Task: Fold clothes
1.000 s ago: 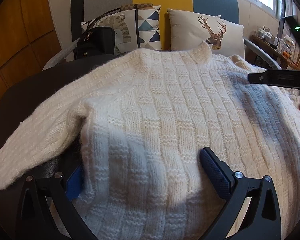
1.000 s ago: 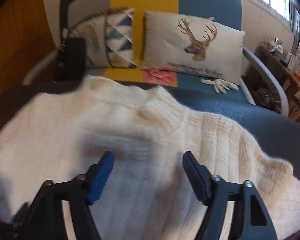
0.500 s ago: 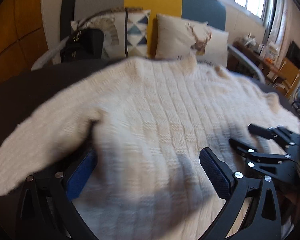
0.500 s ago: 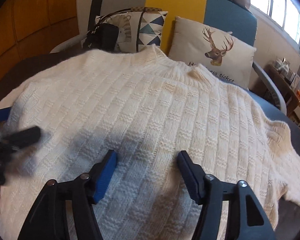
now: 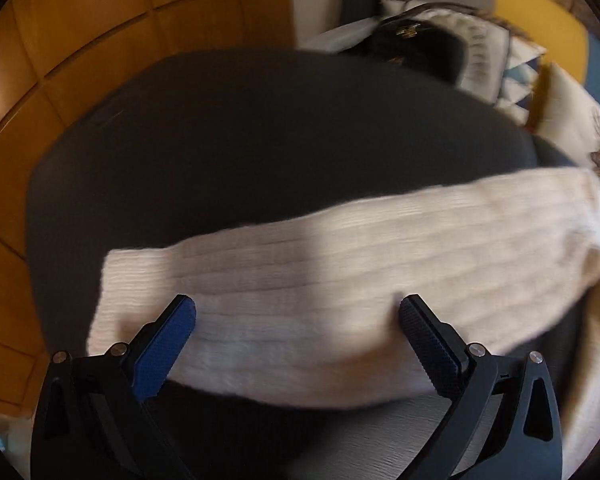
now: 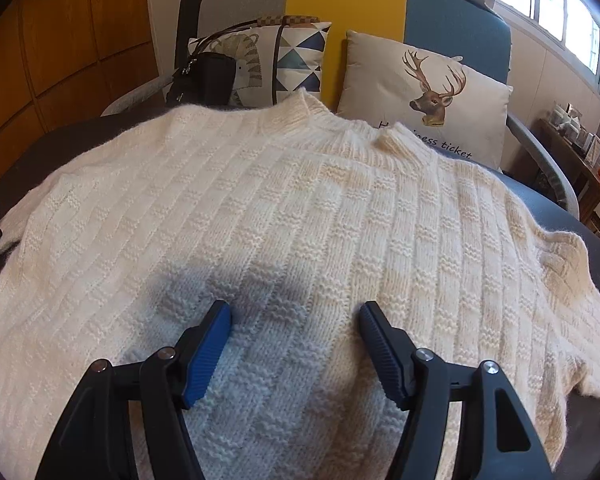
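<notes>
The cream basket-weave knit sweater (image 6: pixel 300 216) lies spread flat on the dark round table (image 5: pixel 260 140). Beyond the sweater's collar, 1 deer-print cushion (image 6: pixel 424 96) and 1 black handbag (image 6: pixel 204 80) sit on the sofa. Above the sweater, the left gripper (image 5: pixel 296 320) over its sleeve (image 5: pixel 320 264) and the right gripper (image 6: pixel 296 324) both gape, holding nothing.

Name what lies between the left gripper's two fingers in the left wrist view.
The sweater's sleeve lies below the left gripper, spread on the dark table. The jaws stand open, gripping nothing, in the left wrist view.

Cream basket-knit sweater (image 6: pixel 300 208); deer-print cushion (image 6: pixel 424 96).
</notes>
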{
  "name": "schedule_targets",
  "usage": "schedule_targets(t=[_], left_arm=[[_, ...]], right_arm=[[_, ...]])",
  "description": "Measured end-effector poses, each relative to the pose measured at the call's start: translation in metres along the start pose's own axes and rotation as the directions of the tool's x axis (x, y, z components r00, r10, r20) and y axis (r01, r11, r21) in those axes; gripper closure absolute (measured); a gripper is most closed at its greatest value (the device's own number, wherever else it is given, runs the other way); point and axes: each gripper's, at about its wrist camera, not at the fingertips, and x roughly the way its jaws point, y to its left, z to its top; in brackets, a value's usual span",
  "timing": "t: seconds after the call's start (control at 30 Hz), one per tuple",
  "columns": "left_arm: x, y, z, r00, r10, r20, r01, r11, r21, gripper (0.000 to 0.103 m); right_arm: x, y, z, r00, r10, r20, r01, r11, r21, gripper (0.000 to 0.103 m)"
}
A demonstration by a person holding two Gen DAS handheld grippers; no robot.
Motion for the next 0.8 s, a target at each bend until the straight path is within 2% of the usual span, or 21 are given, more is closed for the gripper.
schedule_targets(t=[0.03, 0.13, 0.3, 0.37, 0.5, 0.63, 0.7, 0.73, 0.8], left_arm=[[0.004, 0.003, 0.001, 1.0, -0.018, 0.017, 0.018, 1.0, 0.007, 0.0], [0.017, 0.015, 0.012, 0.999, -0.014, 0.041, 0.013, 1.0, 0.015, 0.0], [0.04, 0.036, 0.037, 1.0, 0.018, 0.022, -0.017, 0.999, -0.039, 0.0], [0.046, 0.032, 0.043, 0.999, 0.028, 0.032, -0.028, 1.0, -0.012, 0.0], [0.045, 0.027, 0.047, 0.998, 0.032, 0.048, -0.032, 0.999, 0.004, 0.0], [0.027, 0.024, 0.044, 0.999, -0.001, 0.049, 0.002, 1.0, -0.011, 0.0], [0.002, 0.022, 0.028, 0.992, -0.069, 0.103, 0.073, 0.997, -0.031, 0.0], [-0.011, 0.022, 0.018, 0.983, -0.134, 0.123, 0.14, 0.989, -0.042, 0.0], [-0.036, 0.024, -0.007, 0.954, -0.26, 0.152, 0.271, 0.961, -0.058, 0.0]], right_arm=[[0.0, 0.0, 0.0, 1.0, 0.0, 0.0, 0.0, 1.0, 0.0, 0.035], [-0.001, -0.001, 0.0, 1.0, 0.002, -0.001, -0.002, 1.0, 0.001, 0.035], [-0.002, -0.002, 0.0, 1.0, 0.003, -0.002, -0.003, 1.0, -0.003, 0.035], [-0.002, -0.003, 0.0, 1.0, 0.004, -0.002, -0.004, 1.0, -0.004, 0.035], [-0.002, -0.005, 0.001, 1.0, 0.009, -0.002, -0.009, 1.0, -0.005, 0.035], [-0.002, -0.006, 0.001, 1.0, 0.016, -0.003, -0.016, 1.0, -0.001, 0.035], [-0.003, -0.004, 0.003, 1.0, 0.013, -0.01, -0.013, 1.0, -0.003, 0.034], [-0.003, -0.002, 0.005, 1.0, 0.004, -0.019, -0.004, 1.0, -0.01, 0.034], [-0.009, 0.007, 0.014, 1.0, -0.022, -0.017, 0.022, 0.999, -0.034, 0.035]])
